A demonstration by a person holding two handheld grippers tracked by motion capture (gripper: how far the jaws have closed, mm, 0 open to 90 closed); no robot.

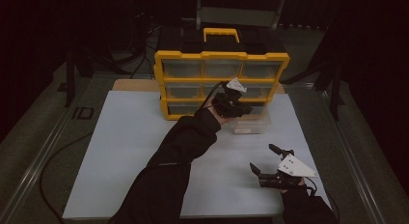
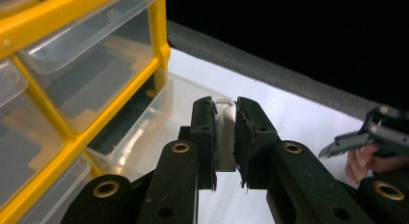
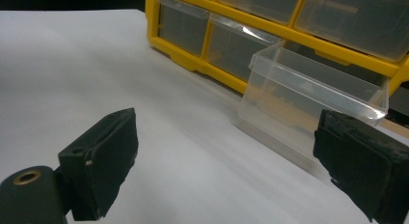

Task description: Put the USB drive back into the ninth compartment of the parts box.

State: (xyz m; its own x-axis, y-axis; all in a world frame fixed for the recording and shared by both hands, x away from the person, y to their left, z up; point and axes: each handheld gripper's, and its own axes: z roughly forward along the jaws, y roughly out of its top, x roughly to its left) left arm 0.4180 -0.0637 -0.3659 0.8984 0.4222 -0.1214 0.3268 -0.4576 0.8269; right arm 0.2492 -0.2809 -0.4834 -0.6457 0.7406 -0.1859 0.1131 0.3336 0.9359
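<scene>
The worktop [image 1: 130,151] is lying under a white sheet, and at its far edge a yellow organiser [image 1: 221,84] with a black top and a yellow handle is standing, its rows of clear drawers facing the person. The bottom right drawer [image 1: 251,123] is sticking out of the organiser onto the sheet, its back end still inside the frame; in the right gripper view [image 3: 308,101] it is looking see-through with nothing plainly lying in it. The shut drawers above are showing only dark shapes through their fronts, and what is in them cannot be made out.

The left tongs [image 1: 241,108] are hanging over the pulled-out drawer, with the sleeve reaching across the sheet. In the left gripper view these tongs [image 2: 225,137] are clenching a thin metal piece [image 2: 224,142], flat and pale, standing upright between the two pads; its top edge is poking just above them and its lower part is being covered by the jaws, so its full shape is hard to tell. The drawer's open top is lying right behind it.

The right tongs [image 1: 266,159] are resting near the front right of the sheet, well apart from the organiser, with the jaws spread wide and nothing between them. In the right gripper view the far jaw is being cut off by the frame edge.
</scene>
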